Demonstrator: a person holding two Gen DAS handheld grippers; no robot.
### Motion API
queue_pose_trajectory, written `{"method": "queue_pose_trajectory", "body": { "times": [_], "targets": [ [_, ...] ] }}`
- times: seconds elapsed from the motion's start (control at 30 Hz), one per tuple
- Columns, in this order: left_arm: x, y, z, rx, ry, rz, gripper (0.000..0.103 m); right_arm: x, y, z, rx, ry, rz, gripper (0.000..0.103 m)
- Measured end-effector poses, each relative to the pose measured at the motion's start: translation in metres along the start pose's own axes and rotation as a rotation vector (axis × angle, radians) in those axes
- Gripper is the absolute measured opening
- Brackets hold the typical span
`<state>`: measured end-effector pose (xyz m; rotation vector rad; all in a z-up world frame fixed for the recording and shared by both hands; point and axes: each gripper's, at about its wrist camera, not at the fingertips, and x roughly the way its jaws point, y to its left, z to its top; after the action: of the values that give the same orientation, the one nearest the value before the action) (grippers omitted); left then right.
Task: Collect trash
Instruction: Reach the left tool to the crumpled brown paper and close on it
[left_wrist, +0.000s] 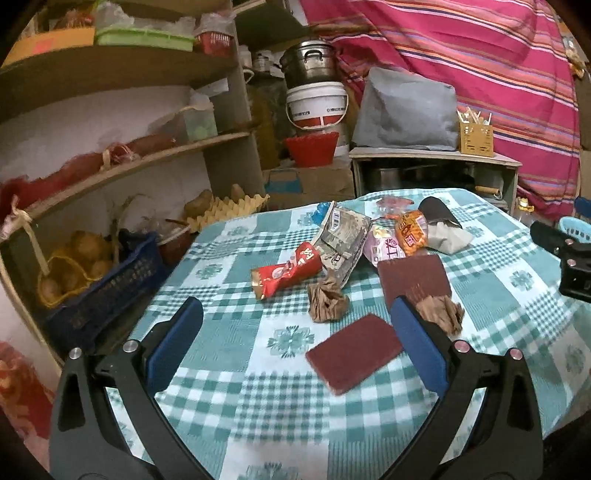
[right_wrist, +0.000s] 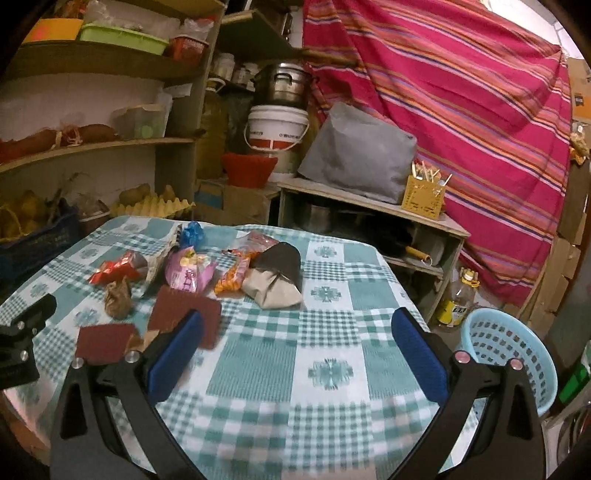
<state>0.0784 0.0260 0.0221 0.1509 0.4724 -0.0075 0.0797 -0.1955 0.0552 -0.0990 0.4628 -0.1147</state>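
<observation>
Two grippers spread wide over a checked tablecloth (left_wrist: 258, 398), holding nothing.

Left gripper (left_wrist: 297, 314) with jaws apart above the near cloth; right gripper (right_wrist: 297, 325) likewise, further toward the table's right side. Ahead, scattered in a loose cluster: red wrapper (left_wrist: 286, 271), crumpled silver packet (left_wrist: 343, 236), pink packet (left_wrist: 384, 247), orange packet (left_wrist: 412, 229), grey-and-black folded wrapper (left_wrist: 443, 227), blue scrap (right_wrist: 192, 232) at the far edge. Nearer: two dark red pads (left_wrist: 354, 352) (left_wrist: 412, 277) lying flat, brown crumpled wad (left_wrist: 327, 301) between wrapper and pads, a second brown wad (left_wrist: 443, 308) just beside the left gripper's right finger. Off the table's right edge, lower down: light blue basket (right_wrist: 509, 354).
</observation>
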Motion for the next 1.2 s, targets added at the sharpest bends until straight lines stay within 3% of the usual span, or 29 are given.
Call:
{"method": "queue_pose_trajectory", "body": {
  "times": [0.33,0.57,0.7,0.87,1.0,1.2],
  "targets": [
    [0.057,0.017,0.000,-0.090,0.132,-0.057,0.098,0.037,-0.026,-0.017,0.077,0.087,0.001,0.099],
    [0.094,-0.005,0.007,-0.025,0.204,-0.088,0.097,0.058,-0.034,-0.023,0.081,0.138,-0.021,0.099],
    [0.115,-0.005,0.011,-0.040,0.264,-0.114,0.082,0.061,-0.038,-0.023,0.107,0.154,-0.018,0.099],
    [0.135,-0.005,0.010,-0.066,0.331,-0.142,0.071,0.065,-0.029,-0.025,0.091,0.169,-0.009,0.099],
    [0.142,-0.010,0.005,-0.046,0.364,-0.166,0.043,0.064,-0.016,-0.025,0.067,0.171,0.006,0.099],
    [0.128,-0.007,0.005,-0.034,0.326,-0.171,0.039,0.054,0.006,-0.028,0.028,0.168,0.042,0.099]
  ]
}}
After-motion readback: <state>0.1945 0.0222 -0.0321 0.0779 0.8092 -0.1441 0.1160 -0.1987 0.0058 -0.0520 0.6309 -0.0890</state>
